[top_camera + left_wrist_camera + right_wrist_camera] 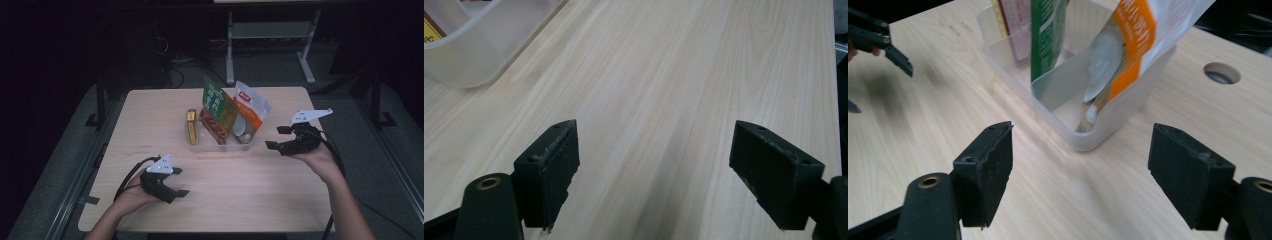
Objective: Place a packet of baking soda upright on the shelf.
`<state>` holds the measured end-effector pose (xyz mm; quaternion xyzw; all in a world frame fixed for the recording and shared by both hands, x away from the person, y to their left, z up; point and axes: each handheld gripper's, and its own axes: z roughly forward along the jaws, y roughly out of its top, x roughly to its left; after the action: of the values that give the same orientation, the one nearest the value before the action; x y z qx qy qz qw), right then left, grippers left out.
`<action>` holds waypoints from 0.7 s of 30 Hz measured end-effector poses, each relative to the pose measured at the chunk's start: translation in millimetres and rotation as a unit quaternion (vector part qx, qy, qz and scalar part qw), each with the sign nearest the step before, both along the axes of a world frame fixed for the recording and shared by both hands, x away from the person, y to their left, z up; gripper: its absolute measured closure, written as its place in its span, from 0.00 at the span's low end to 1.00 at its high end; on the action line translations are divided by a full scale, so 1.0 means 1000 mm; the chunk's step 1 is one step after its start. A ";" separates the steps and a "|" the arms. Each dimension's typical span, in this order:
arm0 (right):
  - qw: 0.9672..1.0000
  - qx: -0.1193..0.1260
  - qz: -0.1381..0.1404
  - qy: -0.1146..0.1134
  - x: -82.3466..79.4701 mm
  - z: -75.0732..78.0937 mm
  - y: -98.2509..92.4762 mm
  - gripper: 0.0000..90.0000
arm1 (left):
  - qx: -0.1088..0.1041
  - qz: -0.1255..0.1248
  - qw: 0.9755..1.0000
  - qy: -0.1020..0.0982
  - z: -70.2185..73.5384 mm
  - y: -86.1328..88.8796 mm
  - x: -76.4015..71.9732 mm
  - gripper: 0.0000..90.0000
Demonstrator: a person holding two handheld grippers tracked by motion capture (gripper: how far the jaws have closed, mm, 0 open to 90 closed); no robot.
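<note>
Starting at the left, we've got our left gripper (174, 181) parked low near the front-left part of the table (150, 120), jaws spread wide with nothing but bare wood between them. Moving toward the middle, a clear plastic bin (220, 146) sits near the back edge, holding a yellow box (191, 126) at its left end, then a green packet (218, 104) standing upright, then a white and orange pouch (251, 107) leaning at the right end. Over on the right, our right gripper (276, 137) hovers just beside the bin's right end, pointed at it, jaws released and wide apart, gripping nothing. It's clear of the bin, not touching.
</note>
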<state>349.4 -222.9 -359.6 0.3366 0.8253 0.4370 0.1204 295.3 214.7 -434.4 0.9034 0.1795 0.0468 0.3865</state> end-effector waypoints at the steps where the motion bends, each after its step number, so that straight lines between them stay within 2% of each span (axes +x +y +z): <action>1: 1.000 -0.001 0.001 0.000 -0.002 -0.002 0.001 0.29 | 0.001 -0.001 1.000 -0.001 0.000 0.000 0.000 0.22; 12: 0.999 -0.003 0.031 -0.007 -0.022 -0.021 0.015 0.29 | 0.003 -0.005 1.000 0.001 -0.002 -0.002 -0.001 0.21; 15: 0.999 -0.003 0.048 -0.009 -0.025 -0.029 0.022 0.29 | 0.002 -0.005 1.000 0.003 -0.003 -0.003 -0.002 0.21; 21: 0.996 -0.005 0.084 0.003 -0.031 -0.045 0.038 0.29 | 0.007 -0.012 1.000 0.002 -0.004 -0.005 -0.004 0.21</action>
<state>318.3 -184.4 -404.3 0.2669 0.8533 0.4402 0.0821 291.7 209.3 -438.1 0.9082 0.1690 0.0412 0.3805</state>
